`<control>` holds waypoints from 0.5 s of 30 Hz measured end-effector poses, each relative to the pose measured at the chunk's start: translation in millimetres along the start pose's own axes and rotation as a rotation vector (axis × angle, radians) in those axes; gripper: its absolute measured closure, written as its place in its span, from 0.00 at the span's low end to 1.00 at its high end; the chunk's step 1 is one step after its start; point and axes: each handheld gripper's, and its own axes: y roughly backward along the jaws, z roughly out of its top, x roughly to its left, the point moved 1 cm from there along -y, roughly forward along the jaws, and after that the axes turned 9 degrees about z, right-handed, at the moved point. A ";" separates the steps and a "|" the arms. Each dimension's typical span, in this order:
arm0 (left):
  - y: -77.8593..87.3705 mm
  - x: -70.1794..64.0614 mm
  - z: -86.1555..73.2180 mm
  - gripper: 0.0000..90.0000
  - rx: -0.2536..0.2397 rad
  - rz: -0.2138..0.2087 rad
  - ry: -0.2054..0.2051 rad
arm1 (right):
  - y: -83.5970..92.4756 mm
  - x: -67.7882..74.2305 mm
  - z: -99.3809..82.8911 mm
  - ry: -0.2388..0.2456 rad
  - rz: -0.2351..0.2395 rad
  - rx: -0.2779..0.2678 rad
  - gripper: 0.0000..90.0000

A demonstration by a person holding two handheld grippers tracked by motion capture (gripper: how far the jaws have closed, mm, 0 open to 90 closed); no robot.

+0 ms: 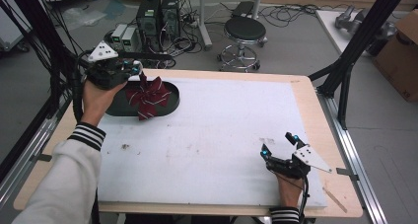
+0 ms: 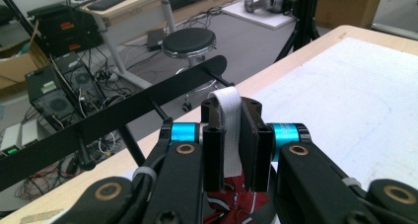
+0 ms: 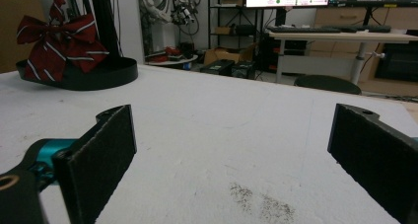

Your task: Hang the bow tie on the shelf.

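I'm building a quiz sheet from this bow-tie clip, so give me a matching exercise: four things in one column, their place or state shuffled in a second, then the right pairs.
Things:
1. left gripper
2. right gripper
3. red striped bow
4. black oval tray

Place or state:
A. lying at the table's far left
B. jaws wide apart, nothing between them
C. hanging by its white strap over the tray
D. shut on the white strap

Pairs: 1-D, 2-B, 3-C, 4-A
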 end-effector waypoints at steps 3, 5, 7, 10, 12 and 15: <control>-8.4 4.3 1.5 0.90 0.013 0.003 0.004 | 0.0 0.0 0.0 -0.001 0.000 0.000 0.04; -13.2 7.3 3.0 0.90 0.017 0.002 0.014 | 0.0 0.3 0.0 -0.002 0.000 0.002 0.04; -16.9 9.4 4.8 0.90 0.024 0.001 0.016 | 0.0 0.3 0.0 -0.001 -0.001 0.002 0.04; -22.4 11.8 4.9 0.90 0.034 0.001 0.015 | 0.0 0.0 0.0 0.000 -0.001 0.000 0.04; -26.8 14.0 2.4 0.90 0.048 -0.001 0.025 | 0.0 0.3 0.0 -0.004 -0.001 0.001 0.04; -32.9 16.2 -2.5 0.90 0.073 0.003 0.027 | 0.0 0.3 0.0 -0.002 -0.001 0.002 0.04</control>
